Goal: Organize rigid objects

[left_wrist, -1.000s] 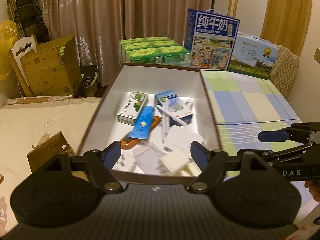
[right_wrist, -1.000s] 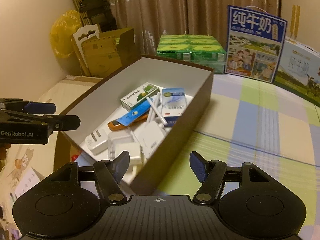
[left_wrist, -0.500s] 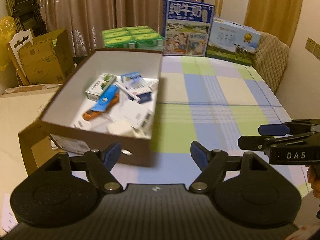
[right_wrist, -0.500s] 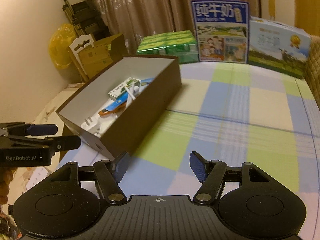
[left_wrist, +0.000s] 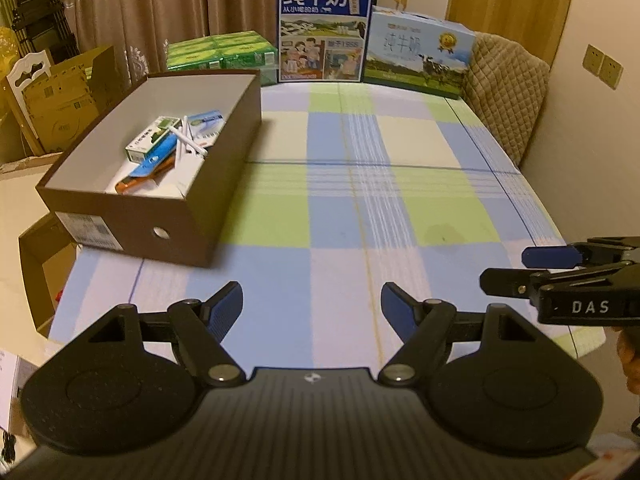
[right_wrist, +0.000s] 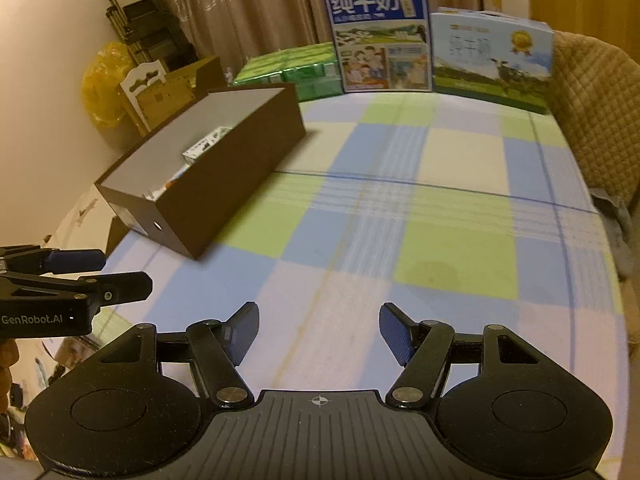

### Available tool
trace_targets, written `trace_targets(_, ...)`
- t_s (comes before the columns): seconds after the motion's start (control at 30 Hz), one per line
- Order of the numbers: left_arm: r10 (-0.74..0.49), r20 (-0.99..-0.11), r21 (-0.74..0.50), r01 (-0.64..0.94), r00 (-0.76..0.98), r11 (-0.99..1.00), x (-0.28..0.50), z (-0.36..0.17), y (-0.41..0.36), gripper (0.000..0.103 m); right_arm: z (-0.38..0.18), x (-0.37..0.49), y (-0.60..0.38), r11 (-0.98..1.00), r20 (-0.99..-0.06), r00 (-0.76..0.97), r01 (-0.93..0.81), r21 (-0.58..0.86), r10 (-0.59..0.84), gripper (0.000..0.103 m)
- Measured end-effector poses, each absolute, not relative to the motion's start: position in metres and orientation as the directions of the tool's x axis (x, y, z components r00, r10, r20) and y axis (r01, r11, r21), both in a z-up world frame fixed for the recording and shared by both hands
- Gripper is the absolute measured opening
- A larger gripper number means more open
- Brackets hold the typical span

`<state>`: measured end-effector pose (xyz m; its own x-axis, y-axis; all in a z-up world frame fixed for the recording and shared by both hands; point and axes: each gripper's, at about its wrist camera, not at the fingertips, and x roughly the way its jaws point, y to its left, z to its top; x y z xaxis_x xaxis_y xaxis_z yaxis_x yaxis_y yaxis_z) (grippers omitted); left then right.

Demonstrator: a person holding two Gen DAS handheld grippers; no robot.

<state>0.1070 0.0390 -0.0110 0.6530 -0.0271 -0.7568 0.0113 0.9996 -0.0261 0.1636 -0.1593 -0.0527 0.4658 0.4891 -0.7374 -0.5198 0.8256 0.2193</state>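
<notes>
A brown cardboard box (left_wrist: 224, 184) (right_wrist: 256, 144) stands on the left side of the checked tablecloth. Inside lie several small things: a green-and-white carton (left_wrist: 150, 142), a blue packet (left_wrist: 156, 160), a blue-and-white carton (left_wrist: 206, 122) and white sticks (left_wrist: 188, 144). My left gripper (left_wrist: 312, 306) hovers open over the near part of the table, right of the box, with nothing between its blue pads. My right gripper (right_wrist: 318, 326) is open and empty too, further right. Each gripper shows at the edge of the other's view.
At the far table edge stand a blue milk carton case (left_wrist: 324, 30), a pale blue case (left_wrist: 418, 56) and green packs (left_wrist: 222, 50). A quilted chair back (left_wrist: 506, 88) is at the right. Cardboard boxes (left_wrist: 60, 96) sit on the floor to the left.
Both grippers have drawn back and to the right, away from above the box. The box now lies far left in both views, with bare tablecloth under the fingers. Jaw openings look unchanged.
</notes>
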Motion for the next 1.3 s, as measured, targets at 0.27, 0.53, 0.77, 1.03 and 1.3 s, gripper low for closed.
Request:
trace_targets(0.27,-0.037,-0.761,-0.025,0.028,0.648,0.999,0.083,-0.010,0.012,0.073,-0.051,0.135,-0.197,0.844,-0.746,0.472,-0.488,0.223,0.470,0.064)
trace_targets(0.53,-0.063,-0.761,-0.037,0.053,0.646,0.998,0.064,-0.010,-0.003,0.073,-0.046,0.114,-0.215,0.863,-0.749,0.487,-0.456,0.219,0.448,0.064)
trace_targets(0.77,-0.075,-0.763,-0.044,0.064,0.642,0.997,0.055,-0.011,-0.008,0.073,-0.041,0.101,-0.220,0.870,-0.749,0.497,-0.443,0.217,0.439,0.064)
trace_targets(1.03,-0.087,-0.761,-0.050,0.074,0.643,0.996,0.049,-0.012,-0.009,0.073,-0.042,0.093,-0.222,0.875,-0.753,0.499,-0.435,0.211,0.430,0.064)
trace_targets(1.3,-0.087,-0.755,-0.047,0.079,0.650,0.996,0.045,-0.009,-0.007,0.073,-0.039,0.087,-0.220,0.876,-0.746,0.509,-0.436,0.207,0.429,0.064)
